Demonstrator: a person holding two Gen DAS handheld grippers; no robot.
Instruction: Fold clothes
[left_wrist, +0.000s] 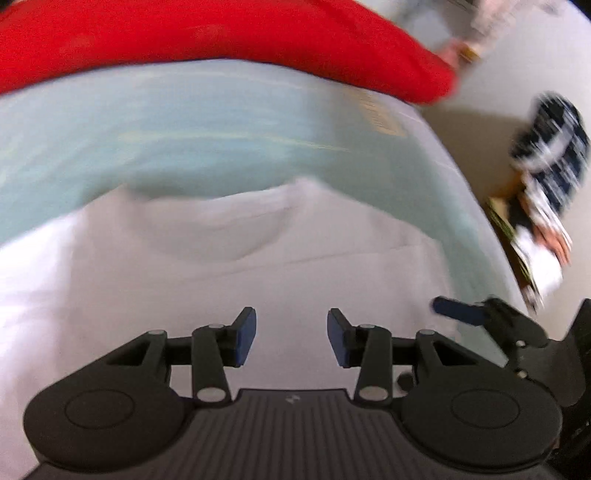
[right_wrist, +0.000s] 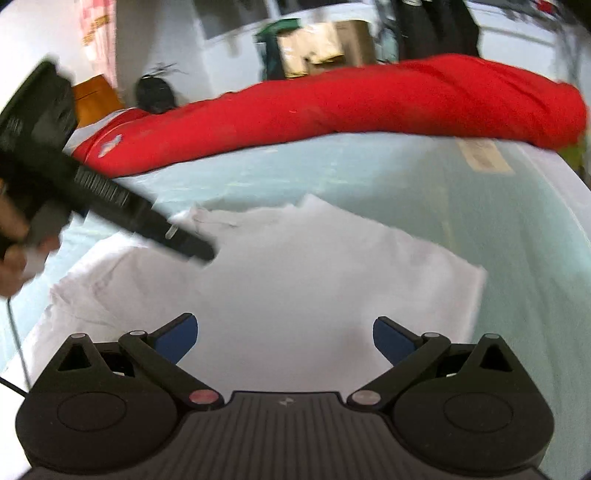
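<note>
Over one white garment (left_wrist: 229, 280), seemingly folded: two grippers, fingers (left_wrist: 245, 336) apart, empty.

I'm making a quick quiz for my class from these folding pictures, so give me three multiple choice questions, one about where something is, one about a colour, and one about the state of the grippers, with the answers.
1. Where does the red garment lie relative to the white shirt?
A. On top of it
B. Beyond it, at the far side of the table
C. Under it

2. What colour are the pads on the gripper fingers?
A. Blue
B. Yellow
C. Green

3. What state are the left gripper and the right gripper in?
A. Both shut on the white shirt
B. One open, one shut
C. Both open, holding nothing

Answers:
1. B: pale green table surface shows between the two garments.
2. A: both wrist views show blue pads.
3. C: each view shows a clear gap between the fingers, with the shirt lying below.
</note>
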